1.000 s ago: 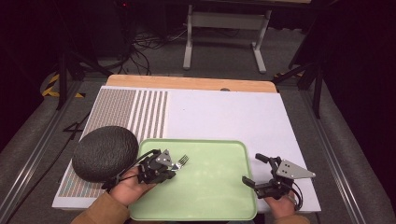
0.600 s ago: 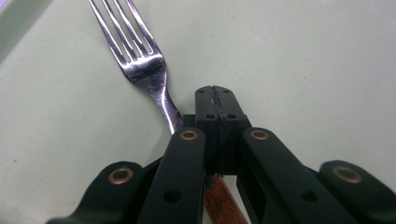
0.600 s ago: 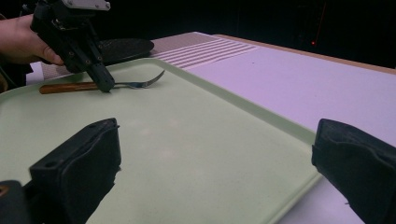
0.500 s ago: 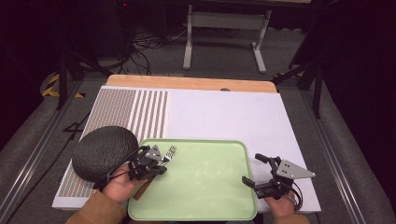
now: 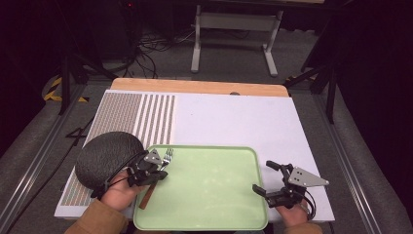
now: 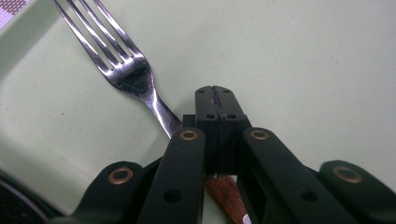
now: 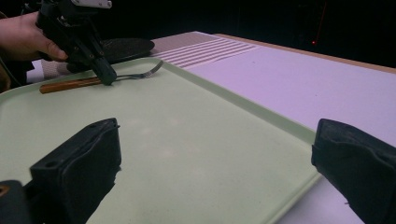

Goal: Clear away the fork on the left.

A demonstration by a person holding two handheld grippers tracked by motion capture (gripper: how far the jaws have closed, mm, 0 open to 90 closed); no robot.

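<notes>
A fork [image 5: 167, 157] with a wooden handle [image 5: 145, 199] lies at the left end of the light green tray [image 5: 209, 204], its tines [image 6: 107, 46] near the tray's far-left corner. My left gripper [image 5: 159, 171] is shut on the fork's neck, where the metal meets the wood. In the left gripper view the pads [image 6: 206, 116] meet with the fork [image 6: 135, 81] running out to the left. From the right gripper view the left gripper [image 7: 106, 77] and the fork [image 7: 140, 73] sit far left. My right gripper [image 5: 264, 176] stands open over the tray's right edge, nothing between its fingers [image 7: 79, 163].
A dark round dish [image 5: 107, 158] lies on the table just left of the tray, beside my left hand. Under everything is a white mat [image 5: 234, 122] with a striped patch [image 5: 146, 117] at its left. A wooden table edge [image 5: 195, 87] runs along the far side.
My left gripper has slid left across the tray with the fork, toward the far-left corner and the dark dish. The right gripper has stayed where it was.
</notes>
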